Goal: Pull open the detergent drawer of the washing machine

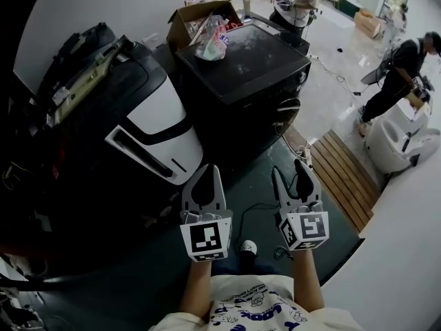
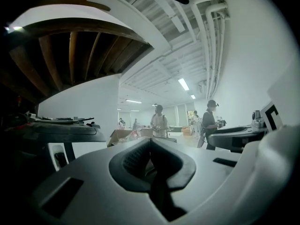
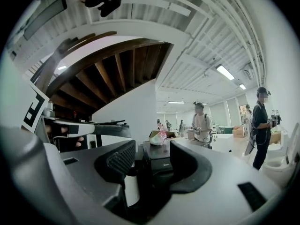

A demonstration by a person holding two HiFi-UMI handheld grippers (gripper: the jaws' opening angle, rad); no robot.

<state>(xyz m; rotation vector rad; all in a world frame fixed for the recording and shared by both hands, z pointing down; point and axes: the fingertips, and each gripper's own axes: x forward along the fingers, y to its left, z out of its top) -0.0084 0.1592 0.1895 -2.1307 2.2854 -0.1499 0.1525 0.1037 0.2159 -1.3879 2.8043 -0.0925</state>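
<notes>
The black washing machine (image 1: 241, 64) stands ahead of me; its glossy top faces up and its dark front (image 1: 272, 116) is turned toward the grippers. I cannot make out the detergent drawer on it. My left gripper (image 1: 204, 183) is held low in front of me, short of the machine, jaws shut with nothing between them (image 2: 150, 146). My right gripper (image 1: 295, 179) is beside it, open and empty. In the right gripper view the washing machine (image 3: 158, 150) shows through the gap of the right gripper (image 3: 153, 164), still some distance off.
A plastic bag (image 1: 212, 40) lies on the machine's top and an open cardboard box (image 1: 200, 18) stands behind it. A white and black appliance (image 1: 148, 126) leans at the left. At the right are a wooden slatted platform (image 1: 348, 178) and people working.
</notes>
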